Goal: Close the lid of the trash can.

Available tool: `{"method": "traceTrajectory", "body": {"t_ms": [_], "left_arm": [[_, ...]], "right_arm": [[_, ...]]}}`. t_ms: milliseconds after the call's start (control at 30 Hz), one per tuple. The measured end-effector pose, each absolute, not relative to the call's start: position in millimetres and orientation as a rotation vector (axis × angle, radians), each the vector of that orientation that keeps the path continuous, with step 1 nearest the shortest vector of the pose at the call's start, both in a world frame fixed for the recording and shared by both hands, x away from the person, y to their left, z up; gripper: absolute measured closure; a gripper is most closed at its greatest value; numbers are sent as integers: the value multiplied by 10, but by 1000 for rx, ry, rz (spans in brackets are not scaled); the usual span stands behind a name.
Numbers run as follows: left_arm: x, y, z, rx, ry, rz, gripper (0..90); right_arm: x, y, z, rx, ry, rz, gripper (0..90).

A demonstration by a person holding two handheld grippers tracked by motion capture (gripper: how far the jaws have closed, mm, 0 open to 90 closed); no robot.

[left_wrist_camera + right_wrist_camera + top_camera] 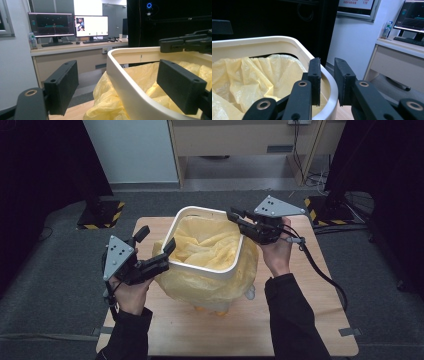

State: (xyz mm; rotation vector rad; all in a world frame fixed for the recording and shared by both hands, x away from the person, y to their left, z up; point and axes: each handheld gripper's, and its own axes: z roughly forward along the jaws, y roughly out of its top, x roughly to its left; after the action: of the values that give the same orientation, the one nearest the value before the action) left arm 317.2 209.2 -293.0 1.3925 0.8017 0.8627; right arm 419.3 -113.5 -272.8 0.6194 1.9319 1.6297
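Note:
A white square bin (200, 265) stands on the wooden table (300, 320), lined with a yellow plastic bag (210, 245) that also hangs down its outside. My left gripper (157, 238) is open at the bin's left side. In the left gripper view (117, 72) it straddles the rim (125, 82), one jaw outside and one over the bag (142, 75), neither touching. My right gripper (232, 215) is at the far right corner. The right gripper view (327, 62) has its jaws close together, pinching the rim (329, 100), one inside by the bag (249, 72).
The table sits on grey carpet. Black stands with yellow-and-black striped bases are at the back left (100, 215) and back right (325, 212). A wooden desk (240, 140) stands behind. Monitors (72, 23) sit on a desk in the left gripper view.

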Motion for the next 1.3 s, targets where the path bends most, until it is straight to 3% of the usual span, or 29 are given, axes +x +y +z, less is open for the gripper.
{"method": "traceTrajectory", "body": {"t_ms": [667, 1300], "left_arm": [[3177, 2101, -2917, 1396, 805, 858, 164], [3248, 2178, -3121, 1373, 835, 776, 197]], "right_arm": [[4163, -1225, -2720, 639, 1891, 1761, 791], [4182, -1108, -2817, 607, 1886, 1678, 721]]}}
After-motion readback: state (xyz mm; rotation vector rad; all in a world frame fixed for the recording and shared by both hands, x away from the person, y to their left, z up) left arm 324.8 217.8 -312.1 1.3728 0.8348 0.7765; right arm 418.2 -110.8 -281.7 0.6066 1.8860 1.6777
